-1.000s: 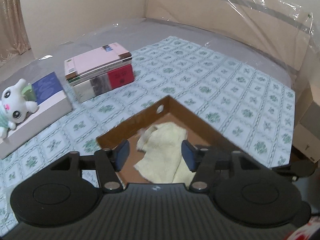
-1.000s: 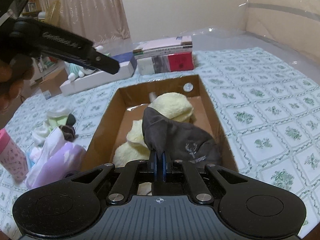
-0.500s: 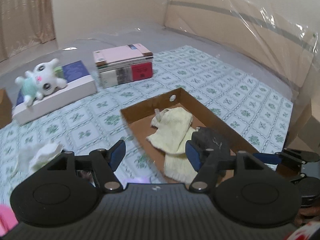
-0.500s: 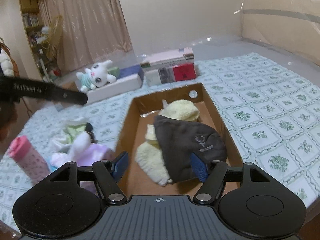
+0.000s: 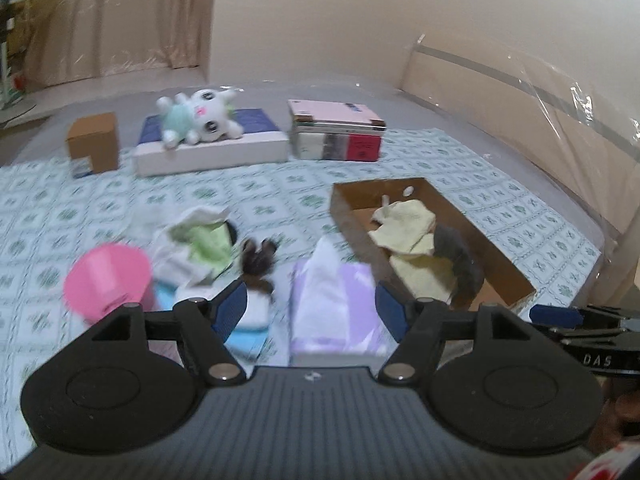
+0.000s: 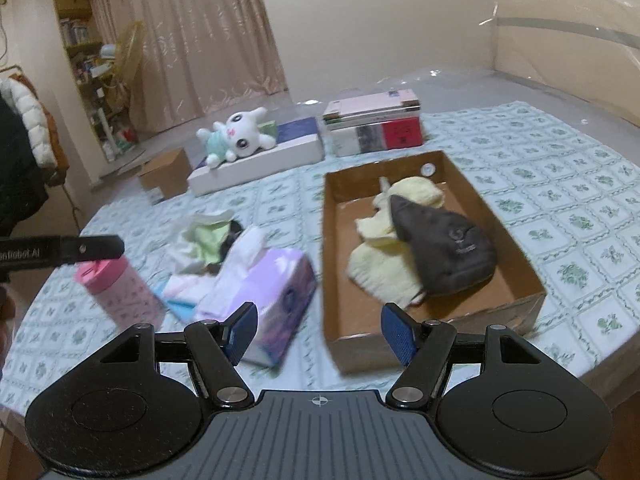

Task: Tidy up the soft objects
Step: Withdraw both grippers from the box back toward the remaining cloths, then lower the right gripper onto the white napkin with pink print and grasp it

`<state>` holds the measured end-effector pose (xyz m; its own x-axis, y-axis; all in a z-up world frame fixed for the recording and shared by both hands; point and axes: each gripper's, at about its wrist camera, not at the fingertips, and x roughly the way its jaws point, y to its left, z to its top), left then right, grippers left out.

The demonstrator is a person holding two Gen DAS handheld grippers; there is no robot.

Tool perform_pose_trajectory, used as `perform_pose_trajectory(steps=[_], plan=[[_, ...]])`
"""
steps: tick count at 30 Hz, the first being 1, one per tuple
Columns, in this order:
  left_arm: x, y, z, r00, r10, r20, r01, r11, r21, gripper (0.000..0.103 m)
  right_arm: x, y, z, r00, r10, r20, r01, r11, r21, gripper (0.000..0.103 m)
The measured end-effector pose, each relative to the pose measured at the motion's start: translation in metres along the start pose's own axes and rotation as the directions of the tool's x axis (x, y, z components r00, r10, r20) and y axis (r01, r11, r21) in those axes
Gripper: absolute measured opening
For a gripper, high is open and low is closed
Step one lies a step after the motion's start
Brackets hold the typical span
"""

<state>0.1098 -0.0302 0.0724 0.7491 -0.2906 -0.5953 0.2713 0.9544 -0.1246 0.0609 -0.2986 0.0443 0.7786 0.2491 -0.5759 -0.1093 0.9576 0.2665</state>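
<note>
On the green-patterned bedspread [image 6: 580,184], the loose pile of cloths [image 5: 196,240] lies ahead and left of the left gripper [image 5: 310,310], whose jaws have just been opening, empty. The right gripper [image 6: 318,330], apart and empty, faces the cardboard box [image 6: 330,264] holding the yellow towel [image 6: 380,268] and grey cloth [image 6: 444,248].

We find both views evenly lit by soft, warm indoor light; its source is not in frame, and shadows are faint. Fisheye distortion bends the walls and darkens the corners. In the left wrist view motion blur smears the pink cup [image 5: 107,282] and cloth pile [image 5: 198,242]. Glare streaks the plastic sheeting [image 5: 560,92]. The right wrist view is sharper, though the tissue box [image 6: 264,300] is soft.
</note>
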Motion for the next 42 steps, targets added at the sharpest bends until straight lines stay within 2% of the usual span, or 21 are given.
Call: perform_pose_trajectory(steps=[6, 14, 23, 29, 35, 39, 42], plan=[[-0.030, 0.023, -0.028, 0.998, 0.062, 0.014, -0.062, 0.998, -0.013, 0.070, -0.005, 0.033, -0.011, 1.000, 0.020, -0.015, -0.021, 0.999, -0.047, 0.068], [-0.044, 0.045, -0.054, 0.993, 0.114, 0.014, -0.113, 0.993, -0.028, 0.070, 0.004, 0.061, -0.020, 0.997, 0.055, -0.047, -0.058, 0.995, -0.077, 0.068], [-0.058, 0.067, -0.065, 0.986, 0.168, 0.012, -0.167, 0.986, -0.029, 0.070, 0.019, 0.079, -0.021, 0.993, 0.108, -0.053, -0.113, 0.987, -0.113, 0.068], [-0.058, 0.080, -0.059, 0.987, 0.159, 0.001, -0.159, 0.987, -0.013, 0.070, 0.033, 0.090, -0.016, 0.988, 0.141, -0.056, -0.148, 0.976, -0.161, 0.068], [-0.039, 0.090, -0.059, 0.993, 0.114, -0.009, -0.114, 0.993, 0.017, 0.070, 0.060, 0.098, -0.001, 0.983, 0.165, -0.077, -0.180, 0.946, -0.270, 0.068], [-0.017, 0.095, -0.064, 0.990, 0.137, -0.018, -0.137, 0.990, 0.026, 0.070, 0.081, 0.102, 0.010, 0.979, 0.184, -0.091, -0.205, 0.914, -0.349, 0.068], [-0.002, 0.097, -0.068, 0.988, 0.151, -0.023, -0.151, 0.988, 0.017, 0.070, 0.101, 0.109, 0.018, 0.974, 0.192, -0.119, -0.225, 0.877, -0.426, 0.068]])
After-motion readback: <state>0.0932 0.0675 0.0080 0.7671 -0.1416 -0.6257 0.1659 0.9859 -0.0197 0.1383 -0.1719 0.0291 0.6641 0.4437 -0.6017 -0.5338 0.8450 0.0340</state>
